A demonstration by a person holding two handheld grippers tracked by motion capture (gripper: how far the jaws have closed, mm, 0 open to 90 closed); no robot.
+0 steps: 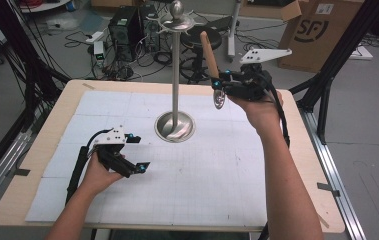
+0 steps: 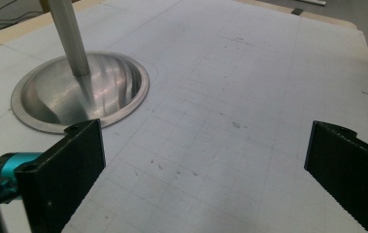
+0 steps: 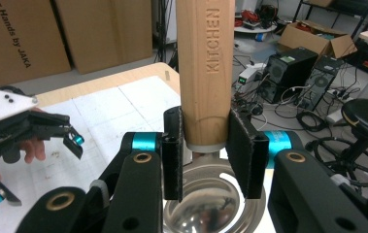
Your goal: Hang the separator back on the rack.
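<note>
Right gripper (image 1: 222,85) is clamped on a wooden-handled utensil with a round polished metal head (image 3: 206,87), held in the air above the far right of the tabletop (image 1: 277,200). Handle points up, metal head hangs below the jaws. Grip sits at the handle's lower end, just above the metal collar.

Left gripper (image 1: 136,152) rests low over the white gridded mat (image 2: 230,97), jaws wide apart and empty, near the steel stand with a dished round base and tall post (image 1: 175,125).

Judgement: utensil is rigid and light, head-heavy; smooth wood could slip or swing, so holding near the collar suits it.
</note>
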